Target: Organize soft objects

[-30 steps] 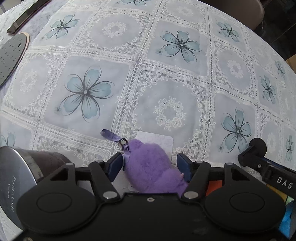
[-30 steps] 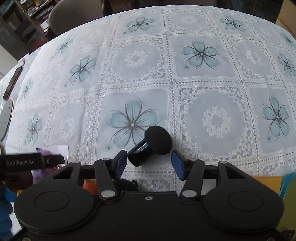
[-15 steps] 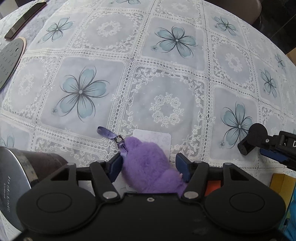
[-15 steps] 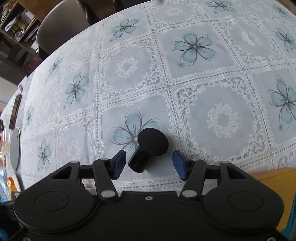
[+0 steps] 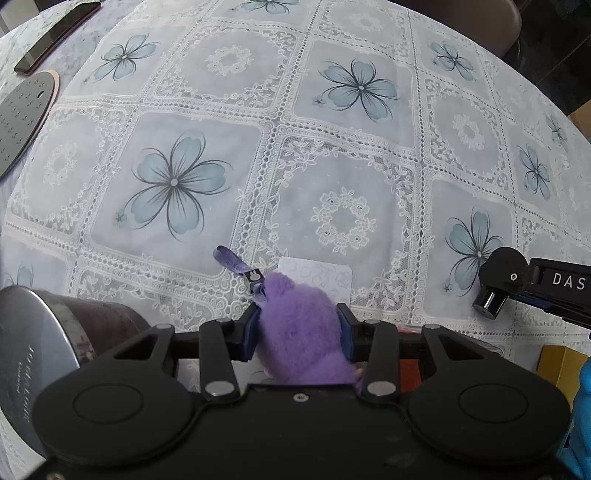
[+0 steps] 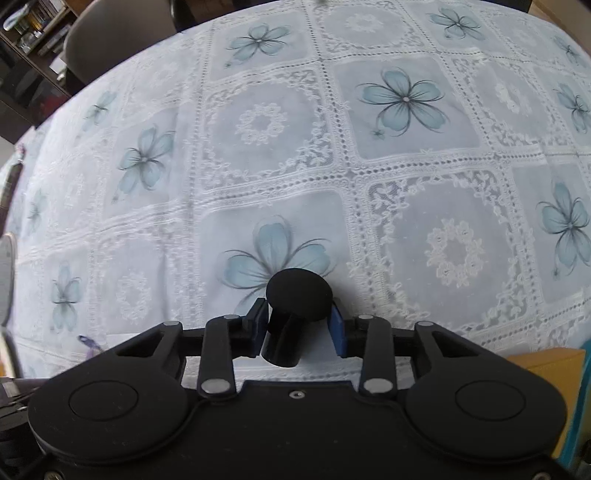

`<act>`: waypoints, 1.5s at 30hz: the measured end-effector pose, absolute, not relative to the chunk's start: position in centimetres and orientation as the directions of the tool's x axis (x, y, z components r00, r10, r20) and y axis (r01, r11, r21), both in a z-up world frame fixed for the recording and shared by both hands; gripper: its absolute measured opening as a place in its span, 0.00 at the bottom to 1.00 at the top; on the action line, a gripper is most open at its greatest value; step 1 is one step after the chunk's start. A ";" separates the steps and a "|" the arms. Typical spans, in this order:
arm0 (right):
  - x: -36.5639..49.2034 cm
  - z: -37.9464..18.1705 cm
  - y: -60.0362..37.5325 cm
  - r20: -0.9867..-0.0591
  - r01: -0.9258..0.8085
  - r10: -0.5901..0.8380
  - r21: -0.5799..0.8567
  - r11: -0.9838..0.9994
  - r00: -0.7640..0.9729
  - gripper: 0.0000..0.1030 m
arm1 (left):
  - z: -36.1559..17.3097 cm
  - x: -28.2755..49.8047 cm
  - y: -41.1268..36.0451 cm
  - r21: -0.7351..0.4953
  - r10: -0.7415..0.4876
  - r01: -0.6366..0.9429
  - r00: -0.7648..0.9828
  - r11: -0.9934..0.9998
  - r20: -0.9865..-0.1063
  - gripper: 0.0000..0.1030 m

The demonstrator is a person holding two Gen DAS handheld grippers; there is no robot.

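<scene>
My left gripper (image 5: 298, 330) is shut on a fluffy purple plush toy (image 5: 301, 332) with a purple strap and clip (image 5: 236, 264) and a white tag (image 5: 317, 275) lying on the tablecloth. My right gripper (image 6: 297, 325) is shut on a black puff with a round foam head and glossy black handle (image 6: 291, 314), held just above the cloth. The same puff and the right gripper's arm show in the left wrist view (image 5: 496, 286) at the right.
A lace tablecloth with blue flowers (image 5: 332, 155) covers the table. A dark round tin (image 5: 44, 354) stands at my left. A grey perforated disc (image 5: 22, 114) and a phone (image 5: 55, 35) lie far left. A yellow box (image 6: 546, 363) and a blue soft thing (image 5: 581, 417) are at the right. A chair (image 6: 114, 40) stands behind.
Both grippers have closed: the left on the purple plush, the right on the black puff. The right gripper has shifted a little to the right, farther from the left one.
</scene>
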State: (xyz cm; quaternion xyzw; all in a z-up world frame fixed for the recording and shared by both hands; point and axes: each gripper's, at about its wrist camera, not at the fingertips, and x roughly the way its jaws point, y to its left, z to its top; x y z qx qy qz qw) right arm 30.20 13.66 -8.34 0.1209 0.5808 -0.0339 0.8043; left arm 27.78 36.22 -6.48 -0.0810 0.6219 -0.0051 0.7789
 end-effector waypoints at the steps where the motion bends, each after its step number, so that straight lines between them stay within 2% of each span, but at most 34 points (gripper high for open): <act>1: 30.1 -8.0 13.8 -0.936 0.184 0.106 0.176 0.967 0.336 0.36 | -6.3 27.7 36.3 -0.138 -0.113 -0.094 0.230 0.986 -0.966 0.37; 8: 30.0 -5.6 16.7 -0.901 0.053 0.157 0.194 0.980 0.404 0.36 | -4.5 27.4 36.6 -0.147 -0.120 -0.083 0.266 0.986 -0.956 0.37; 13: 30.0 -5.3 18.1 -0.901 0.029 0.173 0.201 0.979 0.398 0.36 | -4.7 27.4 37.2 -0.171 -0.142 -0.091 0.256 0.981 -0.956 0.37; 25: 29.1 -4.3 19.7 -0.893 -0.023 0.210 0.219 0.975 0.397 0.36 | -0.3 25.0 38.6 -0.221 -0.179 -0.089 0.340 0.971 -0.923 0.37; 30: 28.5 -3.9 21.3 -0.888 -0.067 0.226 0.217 0.974 0.400 0.36 | -0.1 24.5 38.7 -0.224 -0.183 -0.081 0.350 0.971 -0.919 0.37; 33: 28.3 -3.9 21.7 -0.887 -0.058 0.207 0.201 0.978 0.413 0.36 | -1.4 25.0 38.2 -0.199 -0.160 -0.092 0.325 0.976 -0.932 0.39; 35: 28.3 -3.9 21.5 -0.888 -0.037 0.184 0.186 0.982 0.420 0.36 | -2.3 25.2 37.7 -0.186 -0.151 -0.088 0.309 0.979 -0.939 0.51; 38: 28.4 -3.9 20.8 -0.890 -0.010 0.169 0.182 0.983 0.424 0.36 | -3.6 25.3 37.1 -0.187 -0.157 -0.083 0.282 0.979 -0.947 0.62; 40: 28.4 -3.7 20.5 -0.887 -0.003 0.169 0.186 0.983 0.429 0.36 | -4.3 25.3 36.8 -0.183 -0.155 -0.082 0.265 0.980 -0.952 0.66; 45: 28.4 -3.6 20.3 -0.887 -0.009 0.173 0.187 0.982 0.427 0.36 | -3.7 24.0 36.8 -0.195 -0.177 -0.041 0.272 0.980 -0.946 0.66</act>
